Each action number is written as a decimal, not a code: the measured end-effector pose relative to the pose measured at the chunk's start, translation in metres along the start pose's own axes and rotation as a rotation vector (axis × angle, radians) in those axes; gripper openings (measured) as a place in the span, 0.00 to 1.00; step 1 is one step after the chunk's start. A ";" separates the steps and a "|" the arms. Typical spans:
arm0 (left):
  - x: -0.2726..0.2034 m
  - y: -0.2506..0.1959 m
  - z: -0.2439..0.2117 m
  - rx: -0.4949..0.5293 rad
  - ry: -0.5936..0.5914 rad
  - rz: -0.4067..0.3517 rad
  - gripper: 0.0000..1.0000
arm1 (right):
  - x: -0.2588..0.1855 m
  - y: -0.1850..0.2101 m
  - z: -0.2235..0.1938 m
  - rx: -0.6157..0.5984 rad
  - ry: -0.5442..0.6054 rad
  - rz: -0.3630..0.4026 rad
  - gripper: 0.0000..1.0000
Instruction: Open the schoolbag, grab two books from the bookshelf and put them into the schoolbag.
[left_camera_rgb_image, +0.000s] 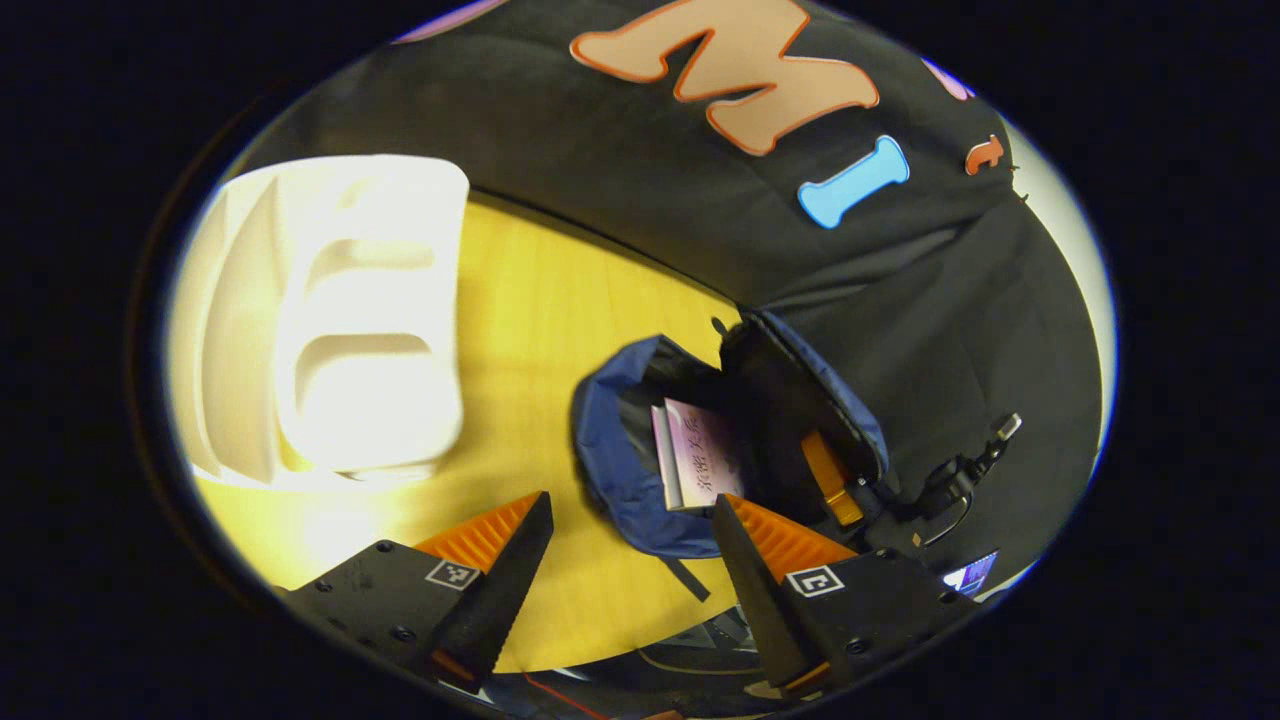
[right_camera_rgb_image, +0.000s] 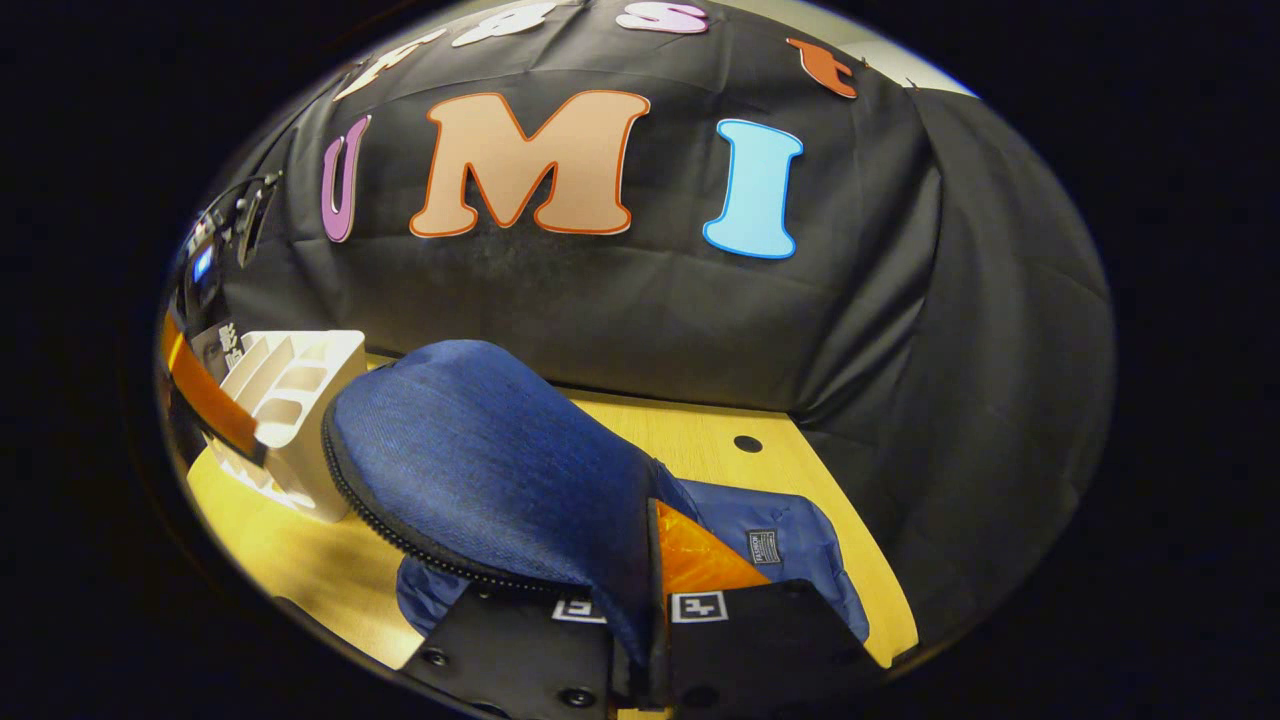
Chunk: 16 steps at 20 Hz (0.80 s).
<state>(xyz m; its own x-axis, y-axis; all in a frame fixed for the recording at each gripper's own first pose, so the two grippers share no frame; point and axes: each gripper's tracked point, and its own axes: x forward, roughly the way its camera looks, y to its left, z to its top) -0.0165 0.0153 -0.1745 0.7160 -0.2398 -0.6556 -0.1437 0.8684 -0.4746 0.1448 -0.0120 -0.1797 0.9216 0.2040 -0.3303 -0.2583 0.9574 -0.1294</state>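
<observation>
R hand-held gripper (right_camera_rgb_image: 645, 600) clamps schoolbag (right_camera_rgb_image: 500, 480) flap; L hand-held gripper (left_camera_rgb_image: 632, 540) wide open, empty; book (left_camera_rgb_image: 700, 465) cover text illegible.

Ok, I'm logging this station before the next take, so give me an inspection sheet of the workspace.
Surface: yellow wooden table, with a round hole near the back.
Job's things: blue schoolbag open, a book inside; white bookshelf with no books visible.
Clutter: nothing seen.
Grippers: left hand-held gripper open and empty above the table; right hand-held gripper shut on the schoolbag flap, holding it up.
Cables: black cable by the other gripper.
Surroundings: black cloth wall.
</observation>
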 end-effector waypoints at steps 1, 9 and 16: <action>-0.019 0.008 0.013 0.006 -0.025 0.028 0.95 | 0.001 0.001 -0.001 -0.003 0.002 0.001 0.09; -0.174 0.127 0.132 -0.003 -0.233 0.310 0.94 | 0.002 0.003 -0.002 -0.002 0.010 -0.031 0.09; -0.253 0.252 0.190 -0.022 -0.300 0.552 0.92 | 0.004 0.005 -0.005 0.004 0.031 -0.047 0.09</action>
<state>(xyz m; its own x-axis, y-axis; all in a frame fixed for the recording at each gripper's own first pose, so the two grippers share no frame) -0.1041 0.3769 -0.0162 0.6926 0.3762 -0.6155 -0.5586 0.8196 -0.1276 0.1455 -0.0072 -0.1864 0.9233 0.1527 -0.3524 -0.2141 0.9664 -0.1421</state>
